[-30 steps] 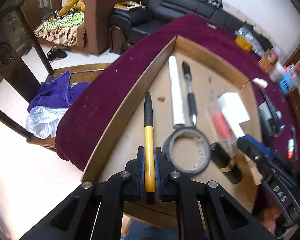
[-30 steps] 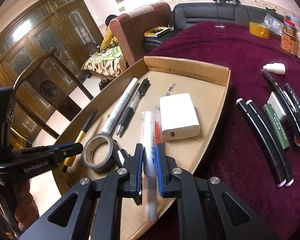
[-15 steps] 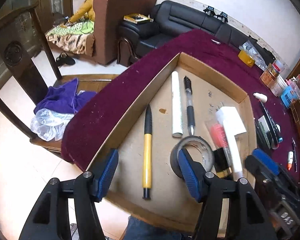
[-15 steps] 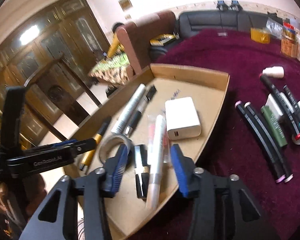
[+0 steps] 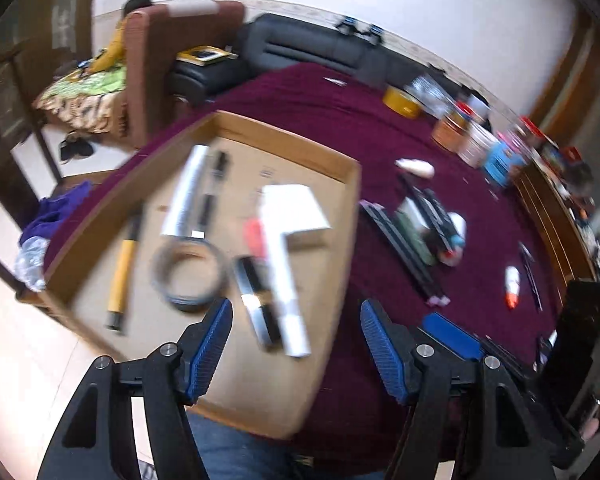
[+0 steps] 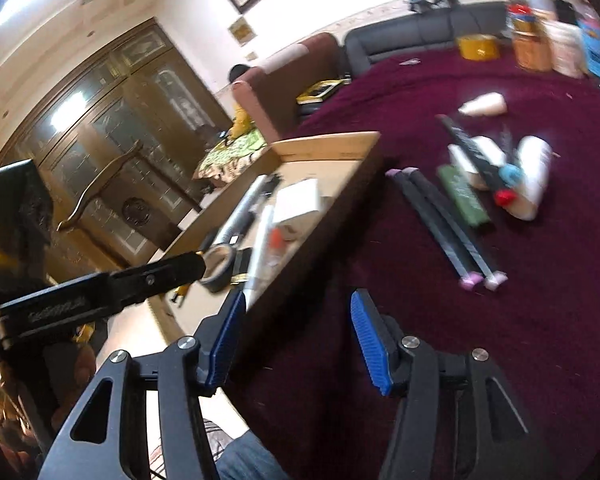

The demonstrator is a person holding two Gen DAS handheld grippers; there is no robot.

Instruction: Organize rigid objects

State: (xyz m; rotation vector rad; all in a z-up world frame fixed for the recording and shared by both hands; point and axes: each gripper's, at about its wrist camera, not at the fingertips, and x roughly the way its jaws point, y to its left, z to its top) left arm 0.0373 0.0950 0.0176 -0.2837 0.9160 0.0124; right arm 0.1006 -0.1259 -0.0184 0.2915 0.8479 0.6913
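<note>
Lying in the cardboard tray (image 5: pixel 352 200) are a yellow-and-black pen (image 5: pixel 122 268), a roll of grey tape (image 5: pixel 188 274), a white marker (image 5: pixel 286 288), a white power adapter (image 5: pixel 296 210), a long white tube (image 5: pixel 186 196), a dark pen (image 5: pixel 212 196) beside it and a small black-and-silver tube (image 5: pixel 256 304) next to the marker. The tray sits on a maroon tablecloth (image 5: pixel 320 120).

The left gripper (image 5: pixel 296 344) hangs over the tray's near right corner; its jaws have just been opening and now stand wide apart, with nothing between the blue pads (image 5: pixel 210 350). The right gripper (image 6: pixel 296 340) hovers over the cloth at the tray's edge, its jaws likewise just opened wide and empty.

On the cloth to the right of the tray lie two black markers with pink ends (image 6: pixel 444 220), a green marker (image 6: pixel 462 196), a white bottle (image 6: pixel 532 180) and a small white nozzle bottle (image 6: pixel 484 106). Both views are blurred.
</note>
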